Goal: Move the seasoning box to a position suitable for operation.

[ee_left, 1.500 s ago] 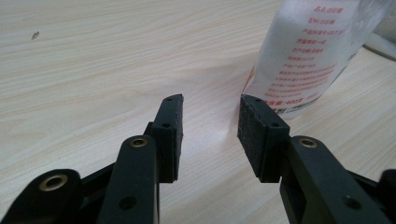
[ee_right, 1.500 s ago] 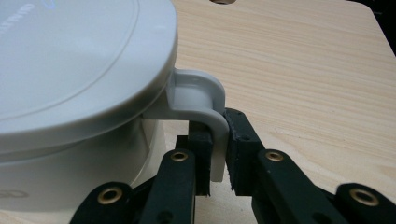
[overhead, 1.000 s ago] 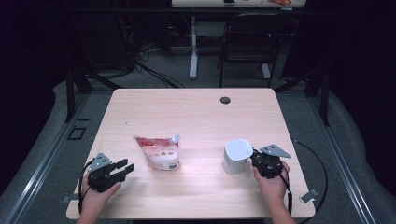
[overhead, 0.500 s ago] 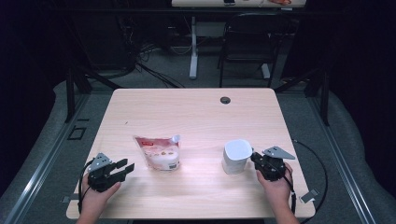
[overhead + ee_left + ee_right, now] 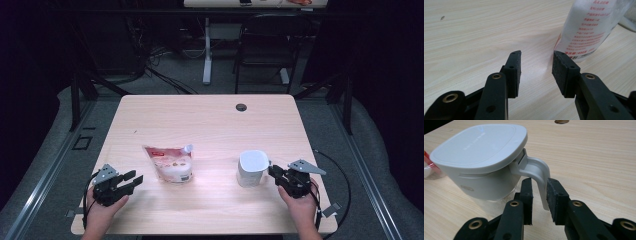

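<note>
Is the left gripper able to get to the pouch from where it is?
Probably yes. The left gripper has open jaws pointing toward the pouch, which lies just ahead of them, and only bare table lies between. The white jug sits well off to the other side.

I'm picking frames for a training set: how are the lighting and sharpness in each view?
High view: table brightly lit, surroundings nearly black, picture soft. Left gripper view: pouch overexposed, its red print blurred; the jaws are sharp. Right gripper view: the white container's lid is evenly lit, its handle is sharp, far tabletop hazy.

Bare table (image 5: 210,125) beyond pouch (image 5: 170,162) and jug (image 5: 251,168).
</note>
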